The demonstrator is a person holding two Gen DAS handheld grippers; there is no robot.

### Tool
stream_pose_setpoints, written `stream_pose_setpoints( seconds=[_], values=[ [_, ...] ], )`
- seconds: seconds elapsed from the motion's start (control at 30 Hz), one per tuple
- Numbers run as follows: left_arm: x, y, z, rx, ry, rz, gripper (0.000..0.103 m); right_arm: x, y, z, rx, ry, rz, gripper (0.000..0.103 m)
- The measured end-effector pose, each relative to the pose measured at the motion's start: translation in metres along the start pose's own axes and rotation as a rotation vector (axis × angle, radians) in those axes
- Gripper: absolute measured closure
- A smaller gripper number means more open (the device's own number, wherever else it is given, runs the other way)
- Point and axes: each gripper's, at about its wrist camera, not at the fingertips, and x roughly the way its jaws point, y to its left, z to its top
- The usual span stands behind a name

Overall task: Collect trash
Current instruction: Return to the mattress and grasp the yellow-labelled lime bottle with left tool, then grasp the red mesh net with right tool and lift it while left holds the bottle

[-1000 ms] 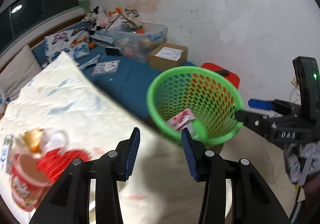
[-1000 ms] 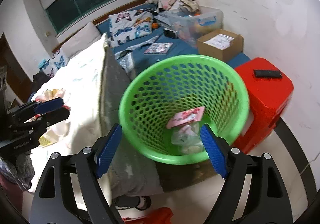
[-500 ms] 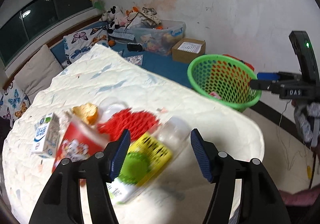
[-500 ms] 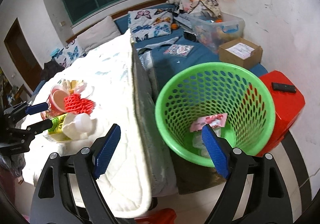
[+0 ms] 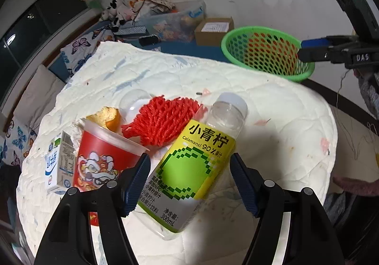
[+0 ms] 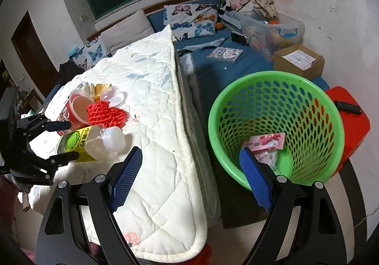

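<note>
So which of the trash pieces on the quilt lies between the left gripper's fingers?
The yellow-green juice bottle, lying on its side; the red cup and milk carton sit further left.

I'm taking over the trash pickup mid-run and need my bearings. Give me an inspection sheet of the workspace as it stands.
Surface: white quilted pad, trash gathered near its left end.
Job's things: juice bottle lying on its side; red noodle cup; red foam net; milk carton; clear lid; green basket beside the pad, wrappers already inside.
Clutter: cardboard box, plastic storage bin, plush toys, butterfly pillows.
Grippers: left tool open, jaws have just been opening, bottle between them, pads not pressing; right tool open, empty.
Cables: thin wires hanging at the right edge.
Surroundings: bedroom, red stool with a remote, dark window.
</note>
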Motion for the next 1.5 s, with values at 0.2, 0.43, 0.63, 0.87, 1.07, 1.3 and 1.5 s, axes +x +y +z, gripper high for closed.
stream_pose_setpoints(
  seconds=[0.2,0.43,0.63,0.87,1.07,1.3,1.5],
  values=[
    [0.01,0.0,0.002,0.038,0.014,-0.024,0.033,0.007,0.001,-0.001,-0.002,0.02,-0.004,0.019],
    [0.02,-0.006,0.004,0.083,0.03,-0.049,0.033,0.014,0.006,-0.002,-0.009,0.036,0.001,0.019],
    [0.022,-0.008,0.004,0.066,0.016,-0.044,0.034,0.02,0.008,-0.002,-0.012,0.05,0.006,0.019],
    [0.015,-0.016,-0.002,0.03,-0.016,0.009,0.039,0.021,0.011,-0.003,-0.019,0.049,0.014,0.019],
    [0.004,-0.015,-0.014,-0.074,-0.032,0.048,0.043,0.021,0.012,-0.003,-0.022,0.047,0.025,0.019],
    [-0.018,-0.022,-0.04,-0.141,-0.046,0.061,0.044,0.026,0.02,0.0,-0.041,0.047,0.056,0.019],
    [-0.029,-0.018,-0.06,-0.187,-0.028,0.09,0.044,0.036,0.038,0.006,-0.083,0.053,0.093,0.019]
  ],
)
